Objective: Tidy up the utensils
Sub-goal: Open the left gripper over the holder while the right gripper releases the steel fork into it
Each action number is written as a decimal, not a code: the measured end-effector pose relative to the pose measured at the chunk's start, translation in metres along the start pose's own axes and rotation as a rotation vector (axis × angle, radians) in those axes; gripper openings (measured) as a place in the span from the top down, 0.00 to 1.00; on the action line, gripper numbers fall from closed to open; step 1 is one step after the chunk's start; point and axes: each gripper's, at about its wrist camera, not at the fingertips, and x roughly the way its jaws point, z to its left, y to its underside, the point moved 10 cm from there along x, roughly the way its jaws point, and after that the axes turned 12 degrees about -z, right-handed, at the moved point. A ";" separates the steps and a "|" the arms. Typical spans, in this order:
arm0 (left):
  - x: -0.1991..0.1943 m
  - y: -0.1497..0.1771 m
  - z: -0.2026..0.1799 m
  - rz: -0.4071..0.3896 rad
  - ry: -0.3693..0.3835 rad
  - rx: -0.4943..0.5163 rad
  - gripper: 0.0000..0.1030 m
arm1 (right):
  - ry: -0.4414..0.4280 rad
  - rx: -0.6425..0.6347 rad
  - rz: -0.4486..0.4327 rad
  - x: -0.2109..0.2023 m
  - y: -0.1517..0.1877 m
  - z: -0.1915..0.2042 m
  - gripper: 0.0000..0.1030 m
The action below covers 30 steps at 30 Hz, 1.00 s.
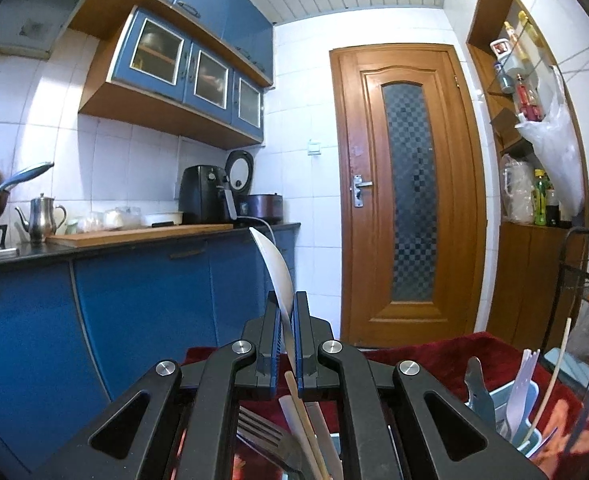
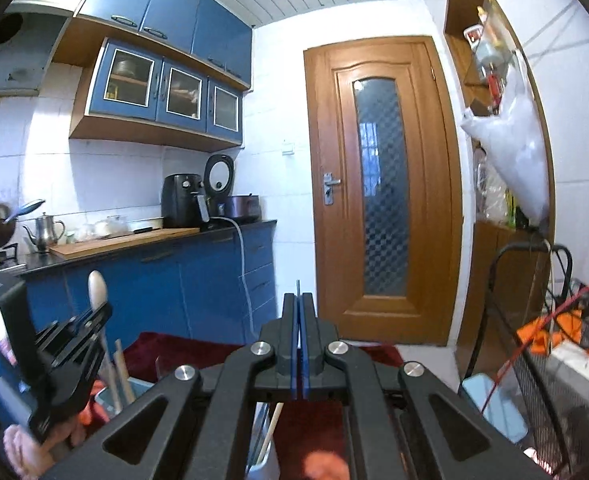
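1. Two grippers are raised level over the red cloth; the step in hand looks like carrying one utensil to its holder.
2. Left gripper (image 1: 287,300) is clamped on a white plastic spoon (image 1: 272,268), bowl pointing up and away.
3. Right gripper (image 2: 299,302) is fully closed, apparently empty.
4. Next: lower the spoon into the near-right pale blue utensil holder (image 1: 528,434).

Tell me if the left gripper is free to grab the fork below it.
Probably not yet: the left gripper is shut on a white spoon, so the fork must wait until the spoon is put down.
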 end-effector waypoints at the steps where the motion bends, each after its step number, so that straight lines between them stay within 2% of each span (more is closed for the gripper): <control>1: -0.001 0.002 0.000 0.001 0.002 -0.002 0.95 | 0.008 -0.013 -0.009 0.004 -0.001 0.001 0.98; 6: -0.004 0.008 -0.002 0.008 0.010 -0.012 0.95 | 0.025 -0.070 -0.037 0.022 0.003 0.010 0.98; 11: -0.010 0.012 -0.004 0.007 0.027 -0.011 0.95 | 0.001 -0.094 -0.011 0.029 0.021 0.020 0.98; 20: -0.024 0.012 -0.001 0.003 0.046 -0.020 0.94 | -0.096 -0.051 0.090 0.021 0.063 0.038 0.96; 23: -0.030 0.010 -0.002 0.006 0.069 -0.029 0.94 | -0.122 -0.023 0.101 0.016 0.066 0.041 0.96; 27: -0.036 0.008 -0.002 0.013 0.099 -0.046 0.95 | -0.136 0.025 0.099 0.005 0.060 0.040 0.87; 30: -0.041 0.005 -0.002 0.006 0.113 -0.055 0.95 | -0.142 0.055 0.092 -0.005 0.054 0.038 0.85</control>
